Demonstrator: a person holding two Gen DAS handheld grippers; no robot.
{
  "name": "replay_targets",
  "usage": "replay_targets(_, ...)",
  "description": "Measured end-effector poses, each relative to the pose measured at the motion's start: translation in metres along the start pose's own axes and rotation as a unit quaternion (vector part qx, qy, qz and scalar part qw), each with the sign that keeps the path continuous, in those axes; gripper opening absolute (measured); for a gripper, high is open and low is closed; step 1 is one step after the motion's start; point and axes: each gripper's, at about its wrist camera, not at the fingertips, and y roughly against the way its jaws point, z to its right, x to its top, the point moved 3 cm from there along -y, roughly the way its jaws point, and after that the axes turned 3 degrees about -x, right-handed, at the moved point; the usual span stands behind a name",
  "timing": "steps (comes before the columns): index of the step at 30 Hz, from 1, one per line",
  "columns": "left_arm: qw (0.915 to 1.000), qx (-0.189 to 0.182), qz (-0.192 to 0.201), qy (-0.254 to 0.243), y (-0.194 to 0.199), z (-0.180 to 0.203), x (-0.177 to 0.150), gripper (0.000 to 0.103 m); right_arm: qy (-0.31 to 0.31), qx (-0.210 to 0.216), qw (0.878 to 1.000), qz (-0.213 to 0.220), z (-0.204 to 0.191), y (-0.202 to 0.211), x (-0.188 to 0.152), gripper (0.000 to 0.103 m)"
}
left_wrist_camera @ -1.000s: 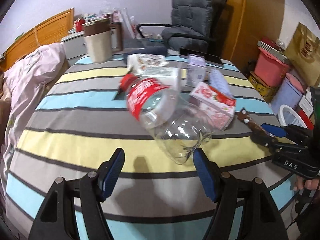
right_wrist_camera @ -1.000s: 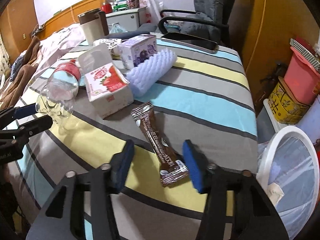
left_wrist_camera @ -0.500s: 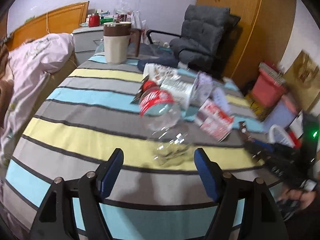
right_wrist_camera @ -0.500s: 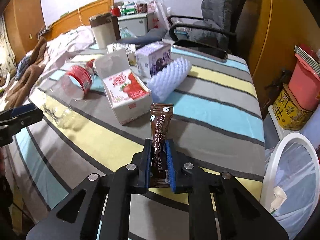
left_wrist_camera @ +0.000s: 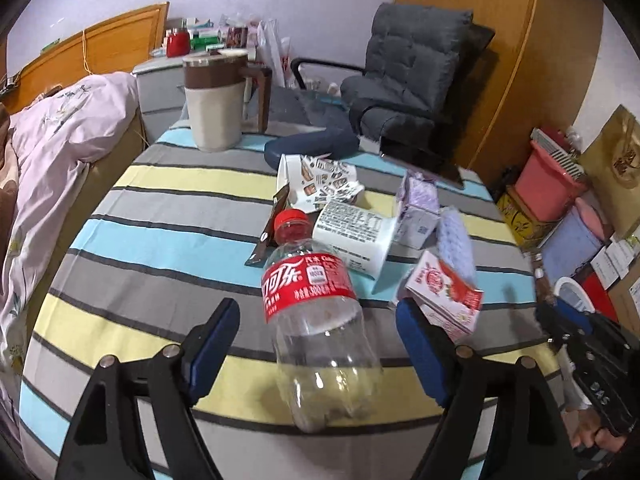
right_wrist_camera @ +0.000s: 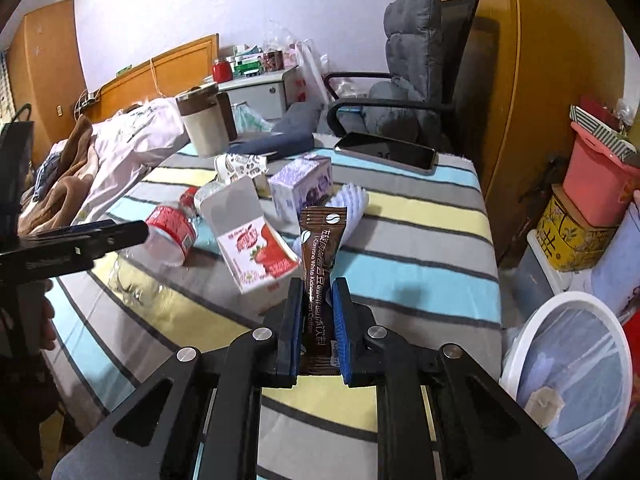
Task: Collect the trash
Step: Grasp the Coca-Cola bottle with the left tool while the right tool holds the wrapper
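My right gripper point(right_wrist_camera: 317, 322) is shut on a brown coffee sachet point(right_wrist_camera: 320, 256) and holds it upright above the striped table point(right_wrist_camera: 420, 240). A white bin with a clear liner point(right_wrist_camera: 572, 360) stands to the right of the table. My left gripper point(left_wrist_camera: 316, 344) is open, its blue pads on either side of an empty clear cola bottle with a red label point(left_wrist_camera: 316, 312) that lies on the table. A strawberry carton point(right_wrist_camera: 256, 248), a purple carton point(right_wrist_camera: 302, 186), a white cup point(left_wrist_camera: 352, 232) and a printed paper cup point(left_wrist_camera: 320, 176) lie nearby.
A beige jug point(left_wrist_camera: 214, 100), a dark case point(left_wrist_camera: 312, 146) and a phone point(right_wrist_camera: 386, 154) sit at the far end of the table. A grey chair point(left_wrist_camera: 404, 76) stands behind. A bed point(left_wrist_camera: 52, 140) is at the left, storage boxes point(right_wrist_camera: 600, 184) at the right.
My right gripper has closed on the coffee sachet and lifted it off the table. My left gripper has moved in around the cola bottle.
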Motion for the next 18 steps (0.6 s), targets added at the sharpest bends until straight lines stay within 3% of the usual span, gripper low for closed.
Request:
replay_targets(5, 0.9997, 0.011, -0.019, -0.003, -0.016, -0.003, 0.004, 0.082, -0.005, -0.003, 1.0, -0.003, 0.002, -0.007, 0.001, 0.017)
replay_targets(18, 0.9982, -0.002, -0.059, 0.004, -0.049, -0.007, 0.007, 0.078, -0.007, 0.0, 1.0, -0.015, 0.003, -0.021, 0.002, 0.017)
